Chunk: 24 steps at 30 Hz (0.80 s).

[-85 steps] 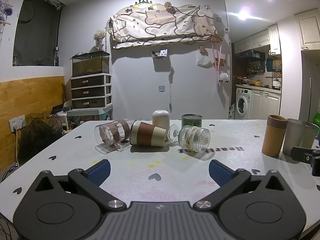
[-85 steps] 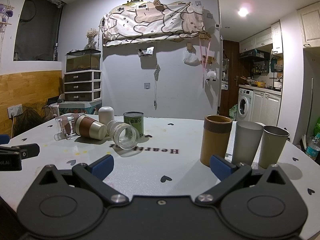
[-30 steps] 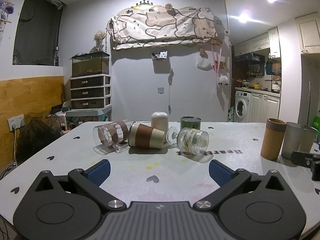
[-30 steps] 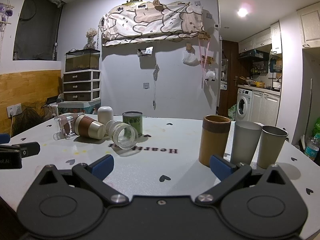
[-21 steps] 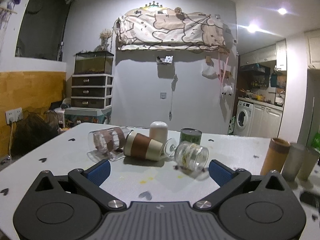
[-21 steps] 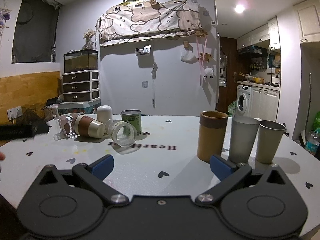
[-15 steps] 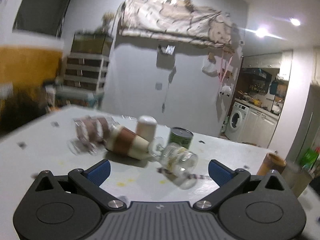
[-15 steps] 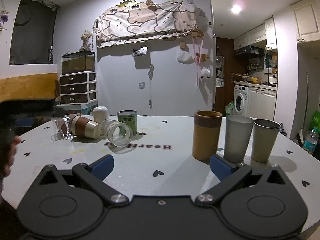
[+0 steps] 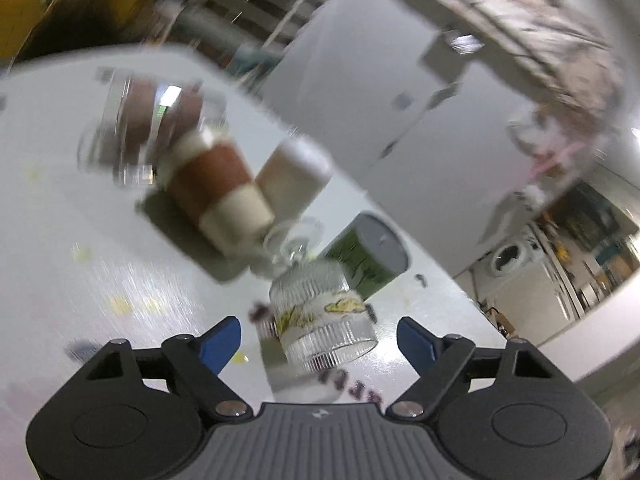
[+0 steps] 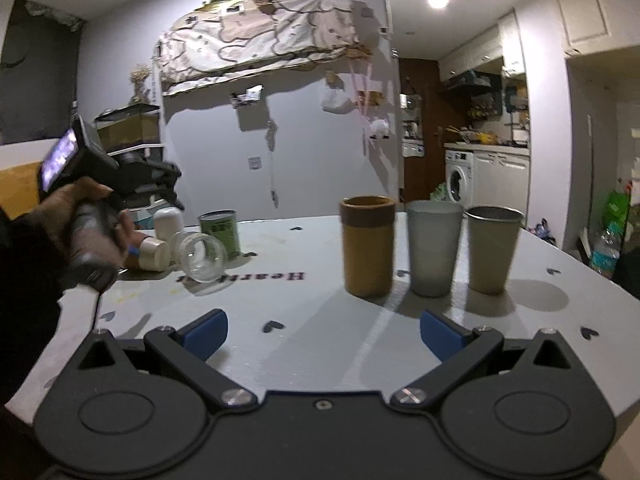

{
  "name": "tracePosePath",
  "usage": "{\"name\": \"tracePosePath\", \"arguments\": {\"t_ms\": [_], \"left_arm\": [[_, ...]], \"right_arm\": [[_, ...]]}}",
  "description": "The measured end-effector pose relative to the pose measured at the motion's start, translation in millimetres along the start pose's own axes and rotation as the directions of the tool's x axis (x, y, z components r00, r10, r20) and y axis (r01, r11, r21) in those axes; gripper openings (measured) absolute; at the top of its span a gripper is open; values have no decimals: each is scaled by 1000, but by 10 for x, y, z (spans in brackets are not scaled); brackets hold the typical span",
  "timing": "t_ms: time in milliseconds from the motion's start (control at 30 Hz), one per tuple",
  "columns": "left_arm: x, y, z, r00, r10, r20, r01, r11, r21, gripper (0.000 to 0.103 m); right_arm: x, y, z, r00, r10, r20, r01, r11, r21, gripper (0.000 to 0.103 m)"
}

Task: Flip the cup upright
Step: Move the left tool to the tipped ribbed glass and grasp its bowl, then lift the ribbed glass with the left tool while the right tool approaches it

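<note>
A ribbed clear glass cup point(image 9: 324, 320) lies on its side on the white table point(image 9: 120, 264), mouth toward me. My left gripper point(image 9: 320, 340) is open, tilted, with the glass between its blue fingertips, not touching. Behind lie a brown-and-cream cup point(image 9: 218, 192) and a clear glass with a brown band point(image 9: 148, 120), both on their sides. In the right wrist view the ribbed glass point(image 10: 202, 256) lies at left under the hand-held left gripper point(image 10: 172, 188). My right gripper point(image 10: 322, 332) is open and empty over the table.
A green tin can point(image 9: 368, 256) and a white jar point(image 9: 296, 180) stand behind the glass. An upright tan cup point(image 10: 367, 245), a frosted grey cup point(image 10: 434, 246) and a metal cup point(image 10: 493, 249) stand in a row ahead of the right gripper.
My left gripper has risen, rolled and moved forward over the table until the ribbed glass sits between its open fingers. The right gripper has barely moved.
</note>
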<state>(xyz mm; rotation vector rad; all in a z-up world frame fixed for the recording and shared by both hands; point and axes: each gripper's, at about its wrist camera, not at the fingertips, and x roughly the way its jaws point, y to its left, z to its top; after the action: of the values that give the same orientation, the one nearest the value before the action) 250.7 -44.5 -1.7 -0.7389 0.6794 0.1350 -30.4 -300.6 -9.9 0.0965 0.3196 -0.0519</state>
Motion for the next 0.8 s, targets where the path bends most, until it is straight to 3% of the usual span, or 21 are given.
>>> {"name": "tracePosePath", "arguments": {"t_ms": [100,200,400,533,800], "left_arm": [[241,19,54,999,13,-51,-18,994,-108,84],[393,-11,79,998,38,-52,-45,988,-151,84],[652,-144,18,991,120,-66,-126,988,-93,85],[699,-159,1,994,82,-72,-87,993,-74,75],[541,-109,-63,991,59,-122,-53,997,47,74]], "right_arm": [[-17,-84,-14,1000,-16,3,16,1000,9,103],[1,-141,-32,1000,-22,-6,22,1000,22,103],[24,-197,-62,999,-28,-16,28,999,28,103],[-1,-262,-59,999,-40,-10,41,999,34,103],[17,-291,-70,999,-35,-11,36,998,52,103]]}}
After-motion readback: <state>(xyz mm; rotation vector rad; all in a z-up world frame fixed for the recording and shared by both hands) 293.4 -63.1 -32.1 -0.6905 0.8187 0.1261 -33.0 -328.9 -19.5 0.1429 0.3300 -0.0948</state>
